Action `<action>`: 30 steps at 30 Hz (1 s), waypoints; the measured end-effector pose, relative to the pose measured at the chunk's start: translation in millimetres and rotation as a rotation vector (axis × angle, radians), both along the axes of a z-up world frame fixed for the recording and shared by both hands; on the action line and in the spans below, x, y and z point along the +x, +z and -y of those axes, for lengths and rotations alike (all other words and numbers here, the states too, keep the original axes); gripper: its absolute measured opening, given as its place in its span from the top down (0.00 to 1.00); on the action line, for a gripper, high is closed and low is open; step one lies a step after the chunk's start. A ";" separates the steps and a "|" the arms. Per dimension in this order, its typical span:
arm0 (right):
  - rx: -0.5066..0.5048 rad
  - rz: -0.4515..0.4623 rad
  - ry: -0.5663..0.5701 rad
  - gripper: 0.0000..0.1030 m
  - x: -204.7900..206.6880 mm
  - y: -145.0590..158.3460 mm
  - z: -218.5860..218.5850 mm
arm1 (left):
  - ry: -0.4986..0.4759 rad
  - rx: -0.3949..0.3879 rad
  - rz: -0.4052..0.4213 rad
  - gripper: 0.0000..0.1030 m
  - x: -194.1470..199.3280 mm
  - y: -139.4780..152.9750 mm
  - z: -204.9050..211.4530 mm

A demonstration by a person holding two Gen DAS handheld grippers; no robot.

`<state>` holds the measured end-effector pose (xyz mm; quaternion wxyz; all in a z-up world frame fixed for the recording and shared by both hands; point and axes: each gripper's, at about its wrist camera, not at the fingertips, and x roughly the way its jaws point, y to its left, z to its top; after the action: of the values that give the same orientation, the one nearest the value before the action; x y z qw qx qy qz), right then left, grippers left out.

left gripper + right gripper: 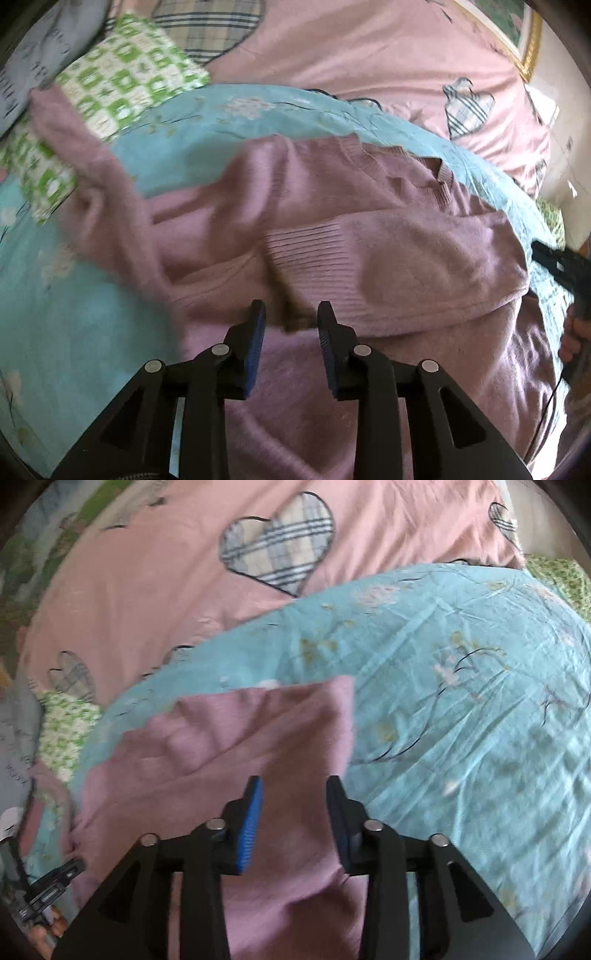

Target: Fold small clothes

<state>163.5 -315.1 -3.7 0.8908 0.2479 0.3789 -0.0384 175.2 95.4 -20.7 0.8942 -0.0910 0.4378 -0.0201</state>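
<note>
A mauve knit sweater point(332, 229) lies on a turquoise floral sheet point(92, 295), one sleeve with a ribbed cuff folded across its body and the other sleeve trailing up to the left. My left gripper point(290, 314) hovers over the sweater's lower part, jaws apart, with nothing between the pads. In the right wrist view the same sweater point(229, 746) lies under my right gripper point(295, 786), which is open above the fabric and grips nothing. The right gripper and the hand holding it show at the right edge point(565, 269) of the left wrist view.
A pink cover with plaid hearts point(166, 572) fills the far side of the bed. A green-and-white checked cloth point(125, 81) and a grey garment point(33, 66) lie at the far left. A gold picture frame point(528, 48) stands at the top right.
</note>
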 end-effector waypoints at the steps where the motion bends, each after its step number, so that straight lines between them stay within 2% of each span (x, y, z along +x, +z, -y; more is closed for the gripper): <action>1: 0.018 0.003 0.018 0.56 -4.8 -0.3 -6.6 | 0.016 -0.015 0.000 0.70 -3.3 1.6 -7.3; 6: 0.091 -0.022 0.160 0.55 -17.4 -11.6 -51.9 | 0.116 -0.097 0.016 0.64 -6.8 12.9 -52.9; 8: 0.118 -0.032 0.252 0.53 -21.2 -20.8 -75.5 | 0.172 -0.094 0.017 0.54 -1.9 19.0 -71.2; 12: 0.124 -0.056 0.352 0.51 -29.5 -39.2 -105.9 | 0.283 -0.106 0.023 0.52 11.5 29.4 -112.6; 16: 0.152 -0.072 0.348 0.50 -37.6 -47.2 -110.1 | 0.385 -0.123 0.044 0.52 33.3 38.6 -159.7; 21: 0.159 -0.067 0.334 0.50 -50.1 -41.6 -104.7 | 0.486 -0.200 0.033 0.52 71.0 31.3 -214.4; 27: 0.163 -0.100 0.338 0.50 -56.1 -44.4 -106.9 | 0.588 -0.232 0.023 0.47 118.7 24.0 -266.2; 30: 0.166 -0.120 0.341 0.50 -56.9 -50.2 -109.6 | 0.617 -0.232 0.019 0.53 132.8 22.6 -277.8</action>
<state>106.5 -205.6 -53.9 0.8366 0.2501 0.4698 0.1296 307.9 373.2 1.9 0.8458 -0.3203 0.3762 0.2013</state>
